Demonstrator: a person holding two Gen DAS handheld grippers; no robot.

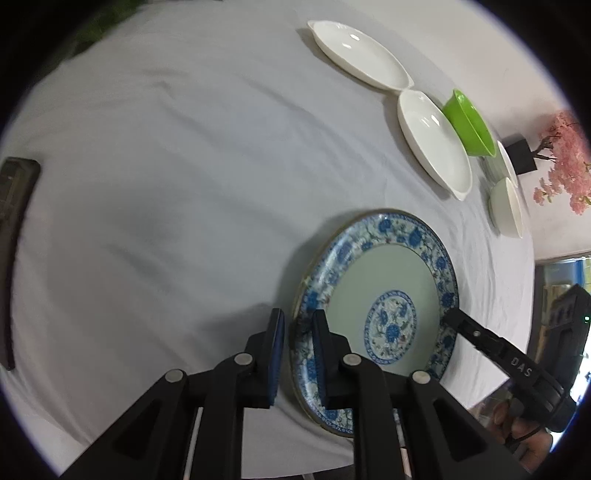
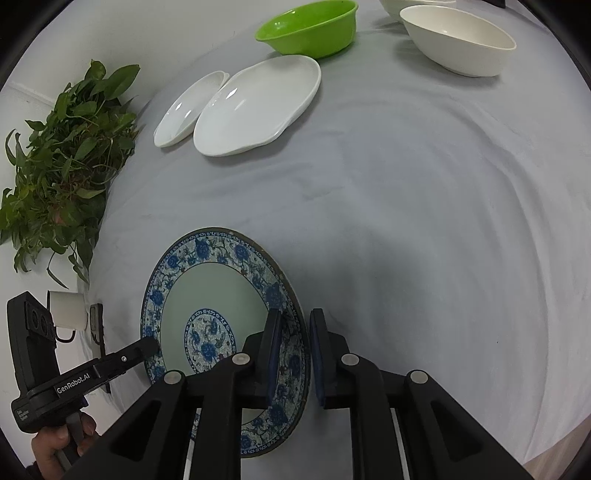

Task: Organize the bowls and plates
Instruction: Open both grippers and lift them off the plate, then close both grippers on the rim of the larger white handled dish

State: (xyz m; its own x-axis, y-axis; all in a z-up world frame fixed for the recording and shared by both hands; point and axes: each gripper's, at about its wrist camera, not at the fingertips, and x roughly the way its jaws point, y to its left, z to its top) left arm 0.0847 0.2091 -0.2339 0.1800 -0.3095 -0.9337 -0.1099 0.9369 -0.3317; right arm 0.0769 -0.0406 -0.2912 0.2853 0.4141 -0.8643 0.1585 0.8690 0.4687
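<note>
Left claw point(image 1: 297, 325) and right claw point(image 2: 295, 325) straddling blue plate point(image 1: 384, 280) rims

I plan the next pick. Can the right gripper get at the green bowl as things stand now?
Probably not at once: the right gripper straddles the rim of the blue patterned plate. Once free, bare cloth leads toward the green bowl.

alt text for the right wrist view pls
The right gripper straddles the near rim of a blue floral plate on a grey cloth, fingers open; the left gripper touches its far edge. Beyond lie two white dishes, a green bowl and a white bowl.
</note>
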